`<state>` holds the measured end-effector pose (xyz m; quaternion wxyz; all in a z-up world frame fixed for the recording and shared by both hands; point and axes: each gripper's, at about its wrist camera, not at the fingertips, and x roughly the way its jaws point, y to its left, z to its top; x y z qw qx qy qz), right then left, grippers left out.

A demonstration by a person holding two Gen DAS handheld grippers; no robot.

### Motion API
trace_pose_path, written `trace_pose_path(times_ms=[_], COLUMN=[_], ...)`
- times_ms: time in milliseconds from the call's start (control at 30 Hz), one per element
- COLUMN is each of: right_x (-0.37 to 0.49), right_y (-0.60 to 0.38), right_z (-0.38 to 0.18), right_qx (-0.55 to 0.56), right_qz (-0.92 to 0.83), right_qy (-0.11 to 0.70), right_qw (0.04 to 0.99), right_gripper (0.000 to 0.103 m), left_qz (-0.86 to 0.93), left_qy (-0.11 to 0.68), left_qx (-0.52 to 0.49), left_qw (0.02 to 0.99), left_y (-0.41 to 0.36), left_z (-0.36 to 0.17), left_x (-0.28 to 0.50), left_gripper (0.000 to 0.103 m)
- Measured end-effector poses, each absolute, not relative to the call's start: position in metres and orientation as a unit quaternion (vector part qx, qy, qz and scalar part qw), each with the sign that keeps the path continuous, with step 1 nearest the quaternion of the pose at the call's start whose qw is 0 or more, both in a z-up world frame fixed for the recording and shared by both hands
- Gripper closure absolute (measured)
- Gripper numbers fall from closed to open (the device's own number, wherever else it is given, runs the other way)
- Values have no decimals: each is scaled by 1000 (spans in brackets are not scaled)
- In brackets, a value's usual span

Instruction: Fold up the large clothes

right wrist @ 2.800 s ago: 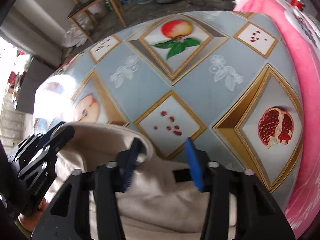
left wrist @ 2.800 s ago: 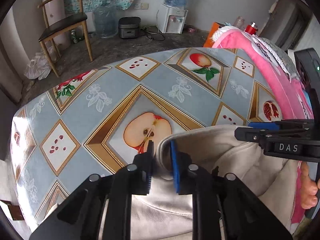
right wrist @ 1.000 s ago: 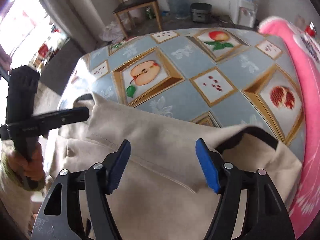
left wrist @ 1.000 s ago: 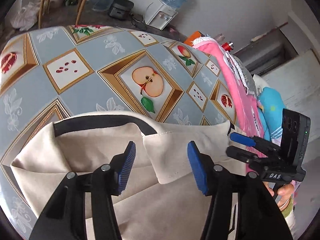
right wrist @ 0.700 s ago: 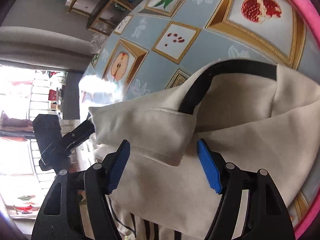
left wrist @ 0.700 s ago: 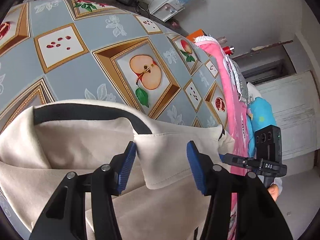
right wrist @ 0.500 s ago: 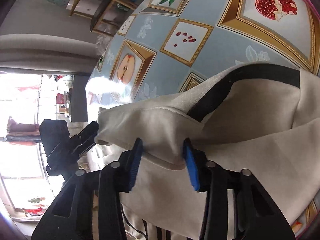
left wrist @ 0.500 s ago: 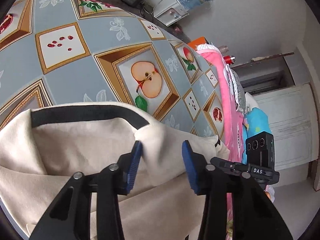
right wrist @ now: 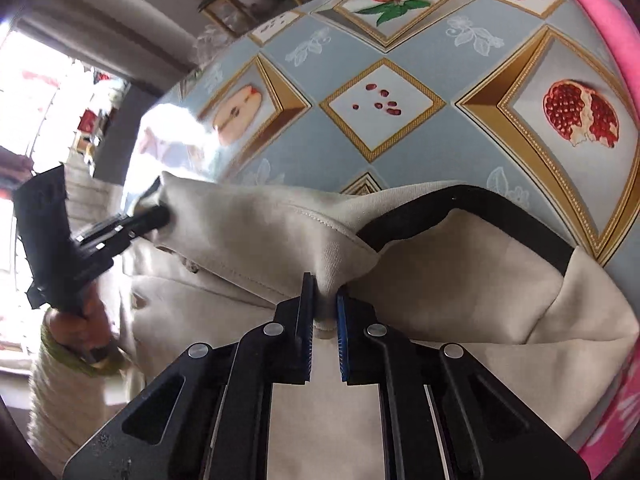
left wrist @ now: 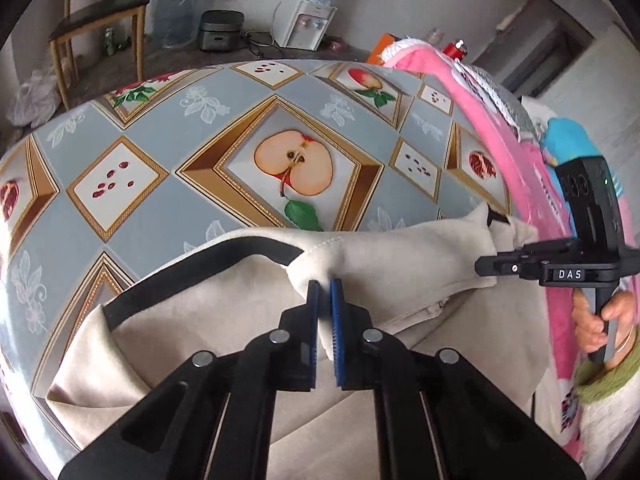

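A cream garment [left wrist: 400, 264] with a black band [left wrist: 200, 264] along its inner edge lies on the near part of the table [left wrist: 160, 216], which is covered by a grey-blue cloth printed with fruit pictures. The cut apple picture [left wrist: 294, 168] is just beyond the garment's far edge.

The left gripper [left wrist: 323, 286] has its blue pads pressed together on a pinch of the cream fabric, close to where the black band ends. The fabric bunches up between the pads. The right gripper [right wrist: 323, 290] is closing its jaws, and a fold of the same cream fabric is already squeezed between them, also beside the black band [right wrist: 460, 208].

In the left camera view, the right gripper [left wrist: 486, 267] appears at the right, its tip touching the right corner of the garment, and a hand [left wrist: 592, 320] with a green cuff holds its handle. In the right camera view, the left gripper [right wrist: 160, 212] appears at the left, its tip at the left corner of the garment.

A pink blanket [left wrist: 460, 92] lies along the right edge of the table. Far behind the table stand a wooden chair [left wrist: 100, 8] and a water dispenser [left wrist: 308, 20] on the floor.
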<state>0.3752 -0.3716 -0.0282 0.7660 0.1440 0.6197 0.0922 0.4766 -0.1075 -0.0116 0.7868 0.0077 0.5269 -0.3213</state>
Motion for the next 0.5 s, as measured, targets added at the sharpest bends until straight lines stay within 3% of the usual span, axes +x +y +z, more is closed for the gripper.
trace_pose_path(times_ms=[233, 433, 500], right_x=[387, 361, 352], right_y=[-341, -349, -353], right_z=[-29, -29, -22], right_qx=[17, 26, 28], right_qz=[65, 85, 79], right_qy=[609, 601, 591], right_qw=[790, 794, 802], right_gripper=[93, 90, 81], left_qz=[-302, -314, -317], left_qy=[462, 475, 486], left_qx=[178, 137, 104], left_qw=[814, 811, 808], left_y=[-140, -129, -122], left_z=[-18, -18, -15], left_x=[451, 455, 458], left_gripper=[96, 96, 94])
